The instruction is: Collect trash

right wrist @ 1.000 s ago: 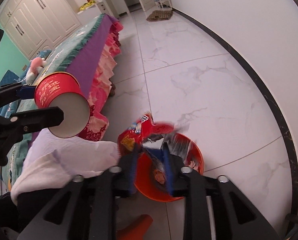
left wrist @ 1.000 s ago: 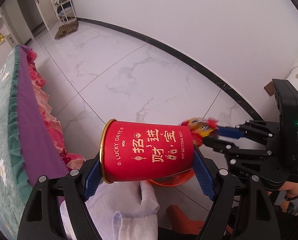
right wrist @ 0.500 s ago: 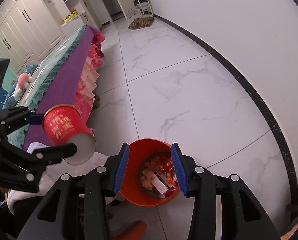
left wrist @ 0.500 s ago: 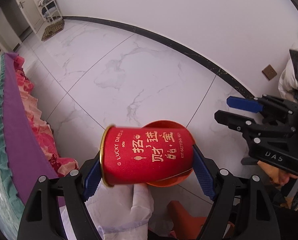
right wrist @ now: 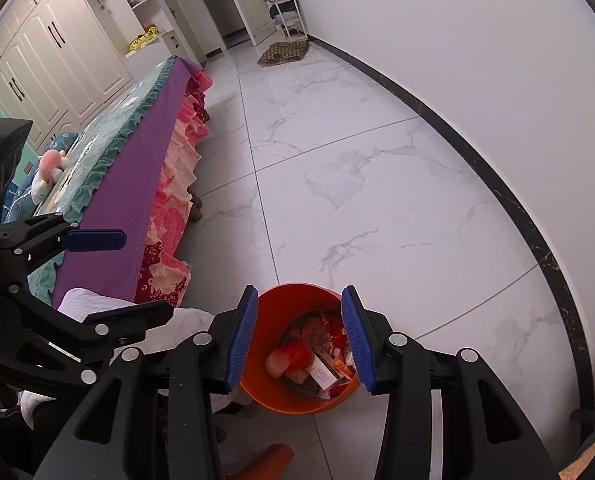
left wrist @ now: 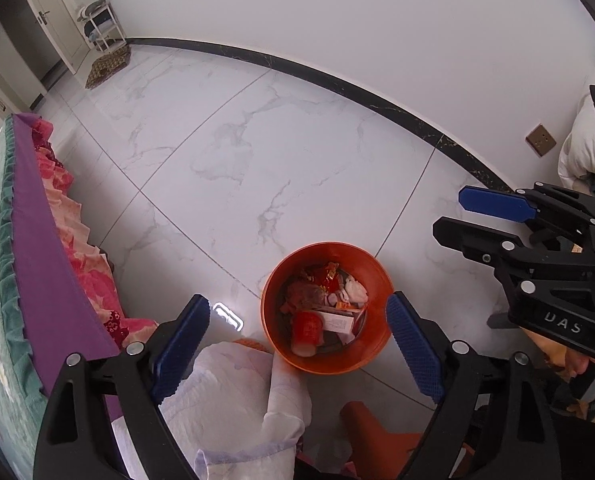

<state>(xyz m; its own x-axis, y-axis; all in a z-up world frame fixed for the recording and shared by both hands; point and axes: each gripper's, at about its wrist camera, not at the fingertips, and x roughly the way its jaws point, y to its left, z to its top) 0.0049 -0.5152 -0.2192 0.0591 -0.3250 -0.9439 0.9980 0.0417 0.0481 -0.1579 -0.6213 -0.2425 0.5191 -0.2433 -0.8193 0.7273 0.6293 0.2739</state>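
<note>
Cup [left wrist: 306, 330] is lying in the orange bin [left wrist: 274, 340] — both jaws are standing spread, empty; next, more trash is needing finding.

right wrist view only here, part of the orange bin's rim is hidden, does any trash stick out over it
Observer: No. The left wrist view shows the orange bin with its whole rim; the trash, red cup included, lies below it.
Operator: left gripper is side on for me, anything in it
Observer: Nothing. The left gripper has just been opening its jaws, and head on the gap between its pads is empty.
Operator: anything on the wall outside my frame
Observer: A brown wall socket, low on the wall.
</note>
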